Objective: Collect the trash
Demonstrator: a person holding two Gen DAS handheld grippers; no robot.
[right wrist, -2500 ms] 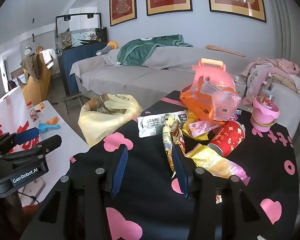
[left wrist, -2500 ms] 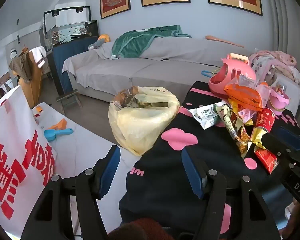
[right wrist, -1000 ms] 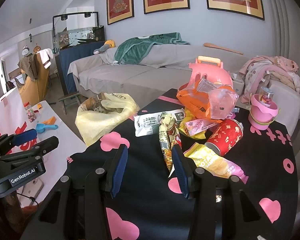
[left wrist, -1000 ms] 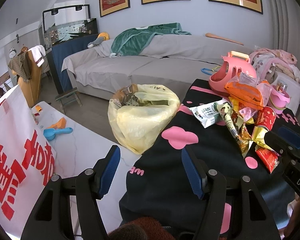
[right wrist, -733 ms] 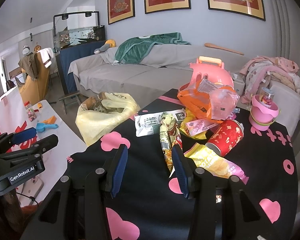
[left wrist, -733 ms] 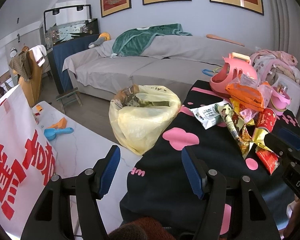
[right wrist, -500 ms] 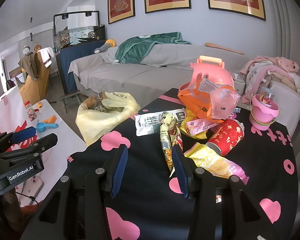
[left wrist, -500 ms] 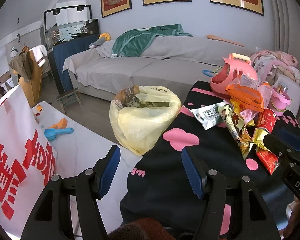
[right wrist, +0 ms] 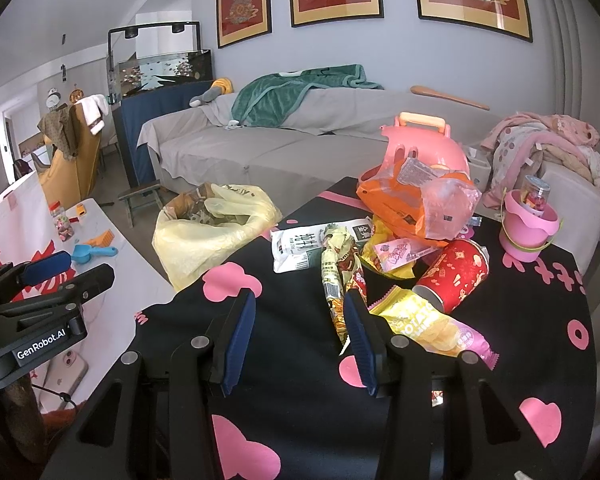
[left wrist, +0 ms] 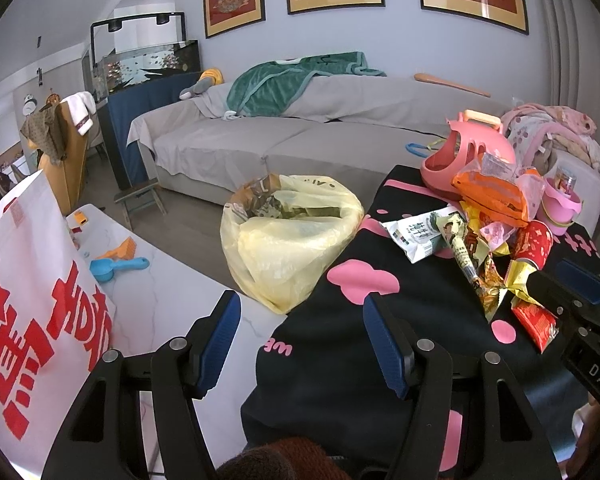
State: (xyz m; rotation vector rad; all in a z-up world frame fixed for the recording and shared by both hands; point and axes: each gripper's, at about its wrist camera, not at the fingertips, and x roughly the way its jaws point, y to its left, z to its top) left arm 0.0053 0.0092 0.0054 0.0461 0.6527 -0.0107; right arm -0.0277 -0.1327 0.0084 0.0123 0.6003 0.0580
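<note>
The white banner (left wrist: 32, 292) is cut off at the left edge, its red characters only partly legible

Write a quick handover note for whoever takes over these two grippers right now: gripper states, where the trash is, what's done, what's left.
Left gripper: open, empty.
Right gripper: open, empty, just short of the long snack wrapper.
Yellow trash bag: open at the table's edge, some trash already inside.
Left to bag: wrapper, white milk pouch, red can, yellow chip bag, orange bag.

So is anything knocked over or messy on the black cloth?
Yes. The red cup lies tipped on its side among loose wrappers, heaped by the orange bag, not yet in the yellow trash bag.
</note>
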